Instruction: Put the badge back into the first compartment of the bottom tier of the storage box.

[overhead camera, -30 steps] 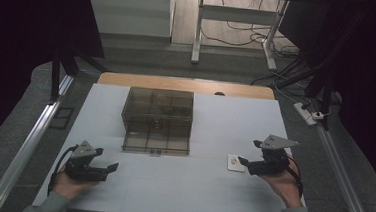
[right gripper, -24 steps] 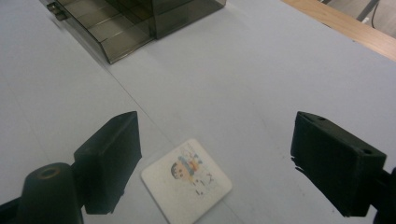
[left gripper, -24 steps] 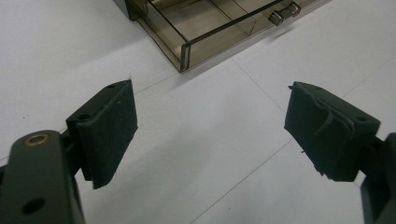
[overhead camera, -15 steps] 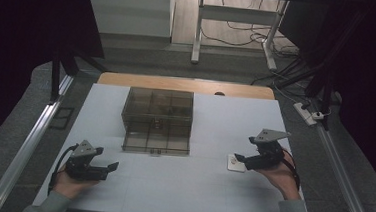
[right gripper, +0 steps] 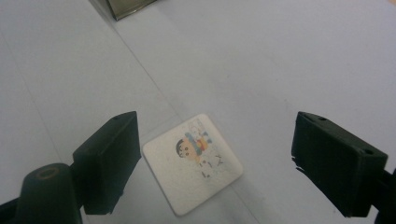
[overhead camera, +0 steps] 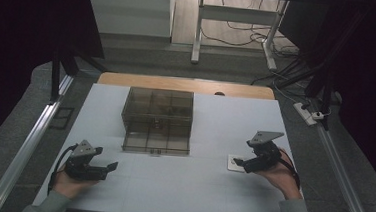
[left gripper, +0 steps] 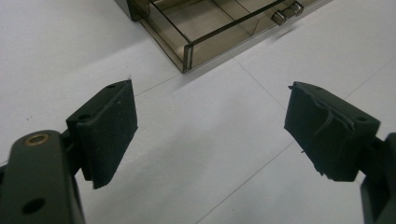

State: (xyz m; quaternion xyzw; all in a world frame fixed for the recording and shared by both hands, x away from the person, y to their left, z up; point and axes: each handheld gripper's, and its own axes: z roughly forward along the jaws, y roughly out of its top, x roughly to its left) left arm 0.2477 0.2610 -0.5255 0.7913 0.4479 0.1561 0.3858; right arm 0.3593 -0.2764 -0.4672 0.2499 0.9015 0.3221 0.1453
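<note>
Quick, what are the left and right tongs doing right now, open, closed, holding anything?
Left tongs: open, holding nothing, above bare table.
Right tongs: open, holding nothing, jaws either side of the small cartoon tile lying flat.

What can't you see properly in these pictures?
- Inside the brown box: in the high view its tinted walls and the dim light hide whether anything is in the compartments.
- The same box in the left gripper view: the top edge cuts it off, leaving a corner and a latch.
- The little picture tile: in the high view it is too small to make out, and the right gripper covers part of it.
</note>
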